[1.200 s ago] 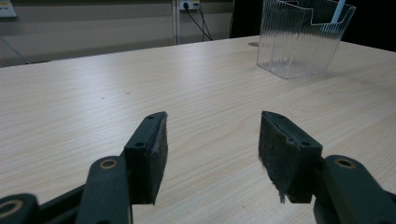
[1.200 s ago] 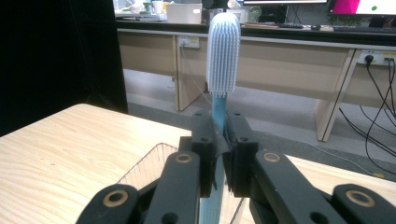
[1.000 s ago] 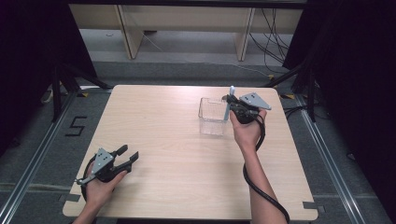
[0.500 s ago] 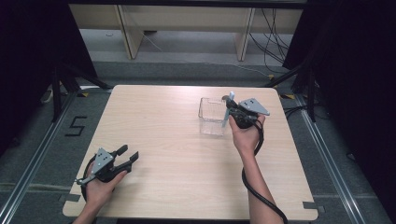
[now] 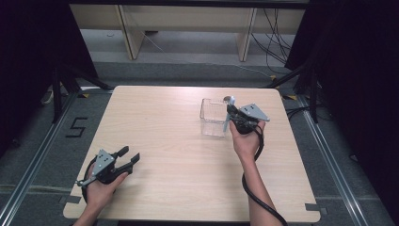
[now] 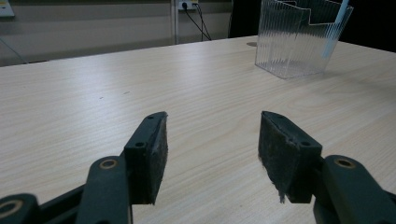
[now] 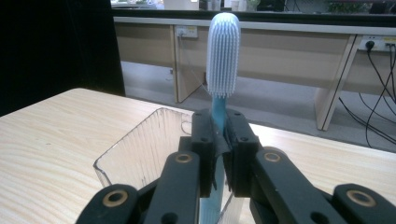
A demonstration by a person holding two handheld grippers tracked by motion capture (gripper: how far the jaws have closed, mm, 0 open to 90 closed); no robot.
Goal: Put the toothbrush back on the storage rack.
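A pale wood-grain tabletop (image 5: 179, 141) is standing on a grey floor, with dark curtains hanging at both sides and a light wooden bench (image 5: 188, 19) running along the far wall, where cables are trailing down toward the floor. A "5" (image 5: 76, 127) is marked on the floor to the left of the tabletop. Near the front left corner, the person's left hand (image 5: 101, 186) is resting the left tongs (image 5: 131, 155) low on the surface; the left gripper view is showing its two black, worn pads (image 6: 154, 156) standing well apart with nothing between them, only bare tabletop. Toward the far right, the right hand (image 5: 245, 141) is holding the right tongs (image 5: 230, 113) just beside a clear box (image 5: 212, 115), and its jaws are clamping the light-blue handle of a toothbrush (image 7: 223, 60), which is standing upright with its pale, rounded bristle head rising above the jaws. The handle's lower end is dropping along the box's right side; whether it is inside the box or just against the wall cannot be told. The box is ribbed, see-through plastic, open at the top, with a stepped rim visible from the left gripper view (image 6: 299, 37). A black cable (image 5: 259, 197) is curling from the right tongs back along the forearm.
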